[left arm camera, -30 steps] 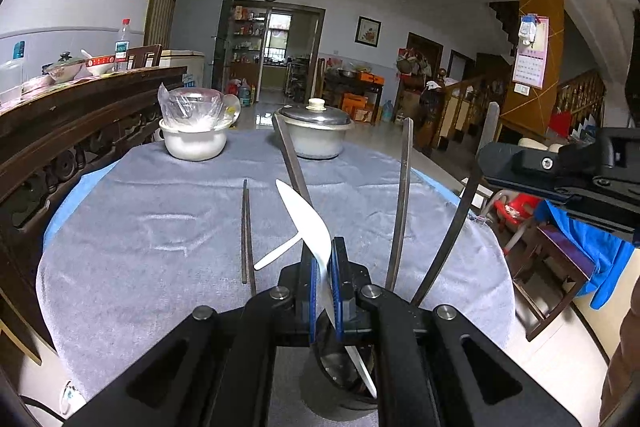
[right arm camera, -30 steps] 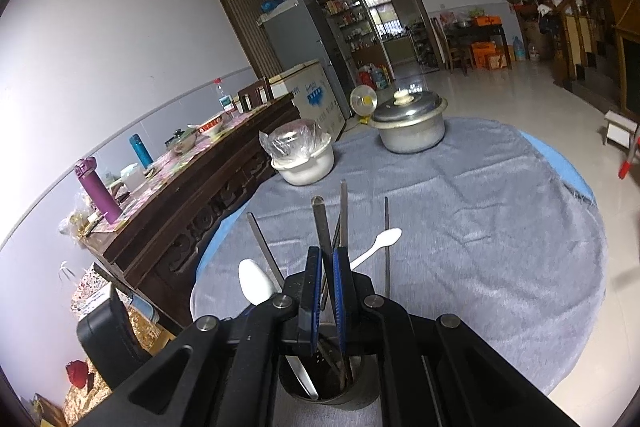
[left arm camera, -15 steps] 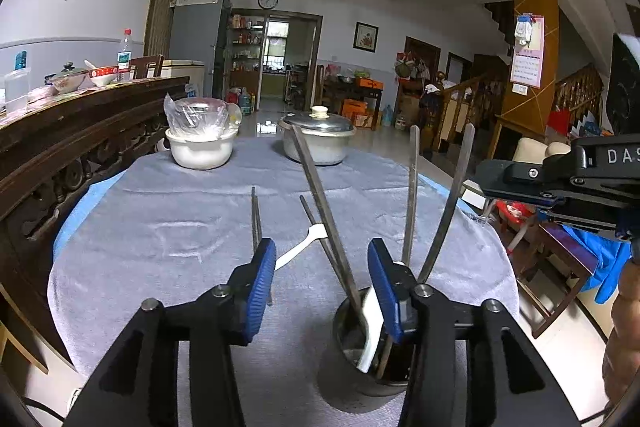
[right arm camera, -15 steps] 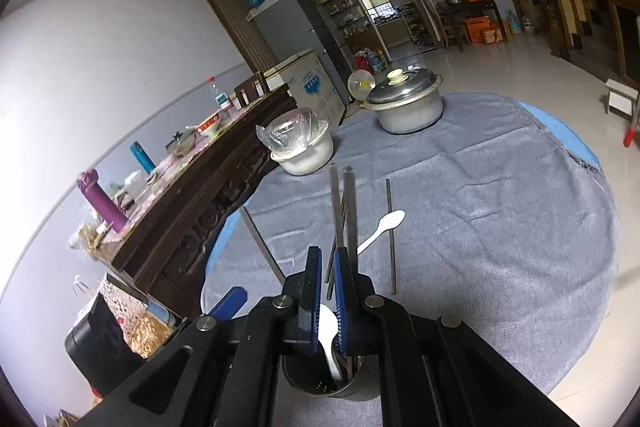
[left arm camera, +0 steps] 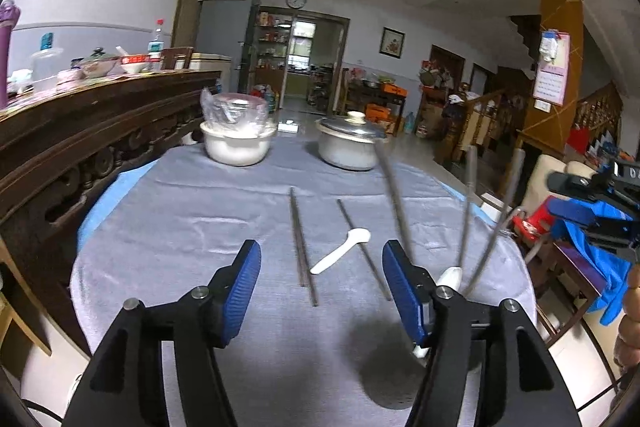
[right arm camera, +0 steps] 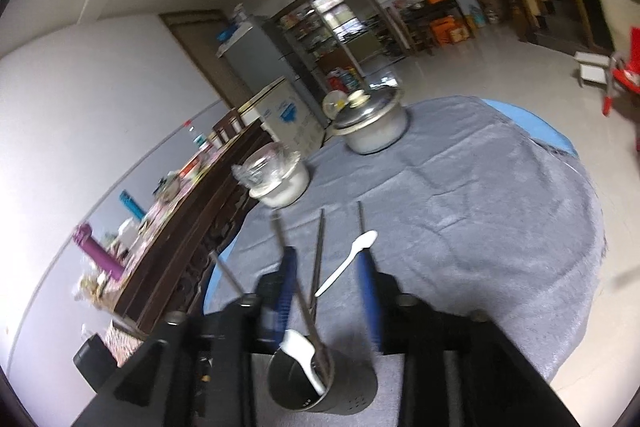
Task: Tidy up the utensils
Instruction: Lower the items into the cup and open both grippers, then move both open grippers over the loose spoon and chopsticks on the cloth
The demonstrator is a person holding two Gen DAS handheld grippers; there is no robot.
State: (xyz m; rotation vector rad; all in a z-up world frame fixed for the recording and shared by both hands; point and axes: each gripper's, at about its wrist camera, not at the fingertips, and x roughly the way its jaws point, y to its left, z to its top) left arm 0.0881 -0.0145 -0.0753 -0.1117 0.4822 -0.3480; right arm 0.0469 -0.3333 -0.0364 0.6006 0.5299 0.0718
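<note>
left gripper (left arm camera: 320, 291) level over cloth, fingers apart | right gripper (right arm camera: 328, 283) tilted above holder (right arm camera: 320, 383), fingers apart

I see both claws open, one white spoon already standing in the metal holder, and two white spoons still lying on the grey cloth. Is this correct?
Not quite. Only one white spoon lies on the grey cloth, among the loose chopsticks; the left wrist view shows it. The rest holds: the left claw and right claw are open, and a spoon stands in the metal holder.
</note>
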